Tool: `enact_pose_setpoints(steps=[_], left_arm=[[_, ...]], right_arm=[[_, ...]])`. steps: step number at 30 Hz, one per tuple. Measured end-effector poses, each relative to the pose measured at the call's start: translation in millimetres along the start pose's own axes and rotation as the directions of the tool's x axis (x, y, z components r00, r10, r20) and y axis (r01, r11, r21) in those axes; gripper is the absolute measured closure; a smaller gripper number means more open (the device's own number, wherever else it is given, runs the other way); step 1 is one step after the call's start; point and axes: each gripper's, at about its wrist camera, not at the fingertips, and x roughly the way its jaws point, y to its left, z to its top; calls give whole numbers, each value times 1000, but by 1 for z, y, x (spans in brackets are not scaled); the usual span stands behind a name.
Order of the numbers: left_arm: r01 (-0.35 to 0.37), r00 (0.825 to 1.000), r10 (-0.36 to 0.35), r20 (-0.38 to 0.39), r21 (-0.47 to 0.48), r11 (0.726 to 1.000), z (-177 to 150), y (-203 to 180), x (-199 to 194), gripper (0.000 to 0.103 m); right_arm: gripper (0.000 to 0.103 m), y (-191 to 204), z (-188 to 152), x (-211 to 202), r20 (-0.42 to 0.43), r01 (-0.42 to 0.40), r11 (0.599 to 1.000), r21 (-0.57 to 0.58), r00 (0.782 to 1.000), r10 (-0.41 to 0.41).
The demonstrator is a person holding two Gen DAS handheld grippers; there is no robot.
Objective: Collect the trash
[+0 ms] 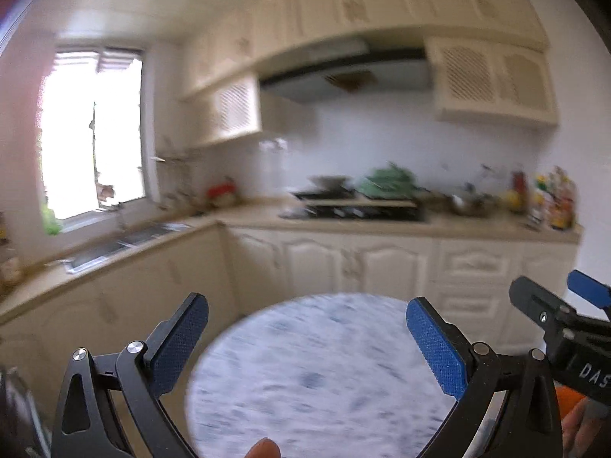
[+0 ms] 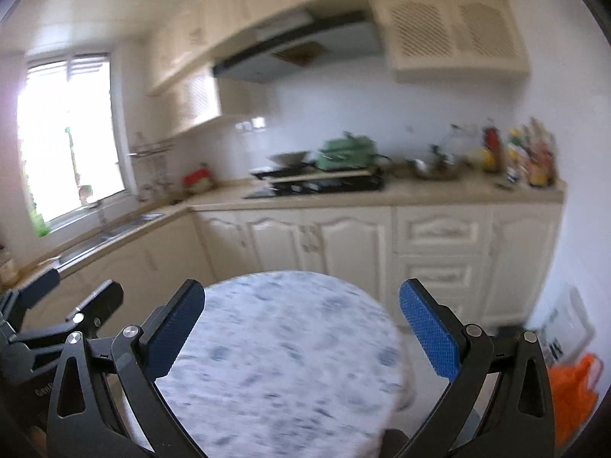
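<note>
Left claw [image 1: 307, 339] nearest in left wrist view, blue pads spread wide apart, nothing between them. A fingertip [image 1: 263, 448] pokes in at the bottom edge. Below and beyond the claw sits a round marbled tabletop [image 1: 317, 374], white with grey-blue flecks, surface bare in this view. At near right the right claw [image 1: 561, 305] enters the frame, one blue pad tip visible; part of a hand [image 1: 580, 423] shows under it. Far side: cream lower cabinets [image 1: 343, 263], stove [image 1: 355, 210] with a green pot [image 1: 389, 183], range hood [image 1: 343, 76], bottles [image 1: 550, 198] at far right, sink [image 1: 114, 244] and bright window [image 1: 88, 133] at left. Whole view motion-blurred. No trash item can be made out here.

Right wrist view: right claw [image 2: 301, 328] nearest, pads spread wide, empty. Same round tabletop [image 2: 278, 362] under it, bare. Left claw [image 2: 65, 294] at near left, only partly in frame. On the floor at near right, against the wall, an orange plastic bag [image 2: 576, 389] with a white bag [image 2: 565, 328] just behind it; contents too blurred to tell. Far counter holds stove [image 2: 320, 185], green pot [image 2: 345, 152], metal bowls [image 2: 431, 166], bottles [image 2: 523, 156]. Window [image 2: 65, 137] and sink [image 2: 126, 225] at far left.
</note>
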Motion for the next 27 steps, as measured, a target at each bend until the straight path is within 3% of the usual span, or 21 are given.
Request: enact_pose_setpoints(steps=[2, 5, 10, 14, 27], left_arm=[[-41, 999, 41, 20, -23, 999, -2, 9, -21, 1], [-41, 999, 43, 30, -58, 997, -10, 16, -38, 1], [-82, 995, 86, 58, -73, 994, -16, 17, -69, 1], [-84, 994, 90, 68, -81, 993, -9, -25, -52, 1], [-70, 995, 76, 71, -89, 994, 10, -15, -43, 1]], right_arm=[[0, 21, 4, -4, 11, -21, 999, -35, 1000, 21], [0, 39, 6, -15, 32, -35, 997, -72, 999, 37], [0, 50, 9, -33, 54, -13, 996, -93, 998, 19], [0, 52, 15, -46, 75, -4, 996, -86, 997, 10], [0, 61, 20, -63, 114, 16, 995, -101, 994, -4]])
